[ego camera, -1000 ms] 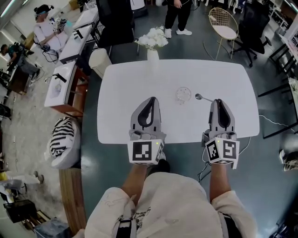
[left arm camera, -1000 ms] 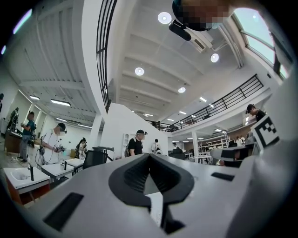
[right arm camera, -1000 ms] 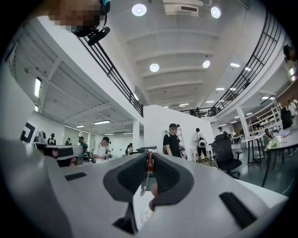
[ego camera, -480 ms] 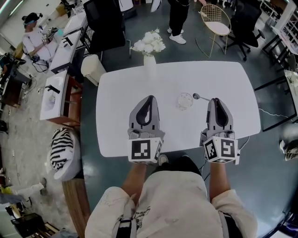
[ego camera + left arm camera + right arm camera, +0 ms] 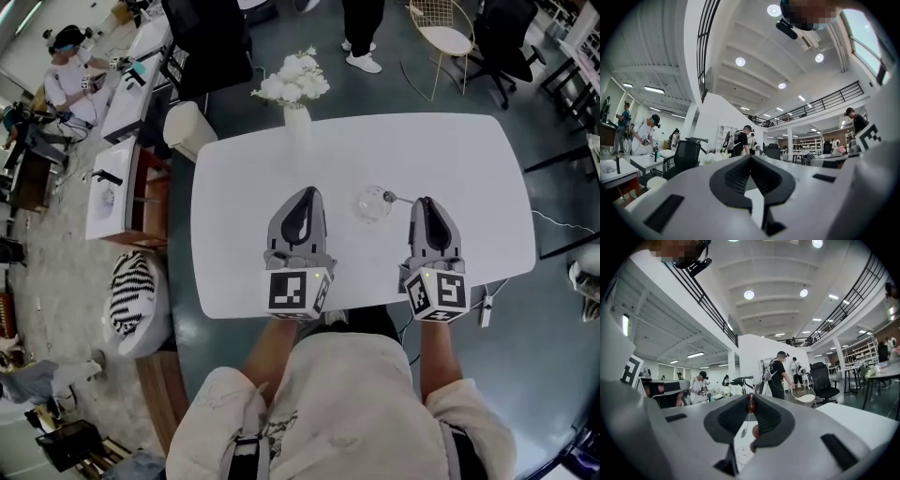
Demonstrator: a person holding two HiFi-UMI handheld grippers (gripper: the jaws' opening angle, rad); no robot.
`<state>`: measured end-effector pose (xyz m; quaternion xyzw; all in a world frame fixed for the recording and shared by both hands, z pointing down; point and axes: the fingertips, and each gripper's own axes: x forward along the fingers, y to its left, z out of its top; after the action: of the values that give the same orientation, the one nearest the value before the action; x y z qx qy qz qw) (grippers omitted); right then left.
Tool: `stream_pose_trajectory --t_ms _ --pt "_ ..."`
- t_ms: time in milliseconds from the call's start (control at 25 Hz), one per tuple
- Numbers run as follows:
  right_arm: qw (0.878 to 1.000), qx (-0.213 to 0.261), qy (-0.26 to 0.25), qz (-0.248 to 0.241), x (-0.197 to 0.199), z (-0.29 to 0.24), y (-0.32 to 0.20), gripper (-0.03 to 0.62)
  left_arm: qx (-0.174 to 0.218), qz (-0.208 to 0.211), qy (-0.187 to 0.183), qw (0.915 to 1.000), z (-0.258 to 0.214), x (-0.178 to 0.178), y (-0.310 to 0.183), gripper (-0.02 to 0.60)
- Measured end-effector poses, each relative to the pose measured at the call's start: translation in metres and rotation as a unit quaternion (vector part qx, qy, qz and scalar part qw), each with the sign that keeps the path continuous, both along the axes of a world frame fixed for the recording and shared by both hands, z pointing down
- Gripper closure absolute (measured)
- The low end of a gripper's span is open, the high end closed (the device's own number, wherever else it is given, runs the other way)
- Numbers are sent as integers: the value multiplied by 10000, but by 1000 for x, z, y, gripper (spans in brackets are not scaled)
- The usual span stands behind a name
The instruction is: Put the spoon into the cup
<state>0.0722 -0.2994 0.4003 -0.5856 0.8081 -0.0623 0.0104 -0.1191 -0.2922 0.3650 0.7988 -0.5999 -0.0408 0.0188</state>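
- Stands at a white rounded-rectangle table (image 5: 469,169) with a grey two-jaw gripper in each hand, both level over the near half of the tabletop.
- Pinches the brown handle end of a slim metal spoon (image 5: 391,197) (image 5: 744,431) in the right gripper (image 5: 423,200) (image 5: 750,398), with the jaws drawn almost together and parted only by that handle at the tips.
- Points the spoon's thin stem and little bowl out past the tips and toward the left, with the bowl just beside the right side of a small clear glass cup (image 5: 372,204); impossible to tell whether touching it.
- Has the cup upright on the table, between the two grippers and a little farther out than their tips.
- Holds the left gripper (image 5: 306,190) (image 5: 750,157) closed, tips meeting and nothing caught between them, with only white tabletop showing through the gap behind the tips.
- Has a white vase (image 5: 297,124) of white flowers (image 5: 291,84) at the table's far edge, well apart from the cup.
- Looks past the table onto a dark floor with a pale wire chair (image 5: 448,39) and people at desks on the left.
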Motion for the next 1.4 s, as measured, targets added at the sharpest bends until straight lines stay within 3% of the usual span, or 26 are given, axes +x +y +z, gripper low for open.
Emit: stream_pose_trajectory --t_ms 200,840,1040,1400 --pt "9992 -401 21 -60 7 32 -20 569 -232 -23 -134 9996 24 11 -20 577" --pt "9855 -1631 97 -464 -5 151 -63 569 -458 74 -393 9981 82 43 -54 578" --pt "9815 -1831 187 -531 -9 177 -68 569 -612 134 -544 9965 98 49 -59 578" --pt "9770 -2016 217 -663 -14 199 -72 568 -784 269 -498 9953 113 61 -64 577"
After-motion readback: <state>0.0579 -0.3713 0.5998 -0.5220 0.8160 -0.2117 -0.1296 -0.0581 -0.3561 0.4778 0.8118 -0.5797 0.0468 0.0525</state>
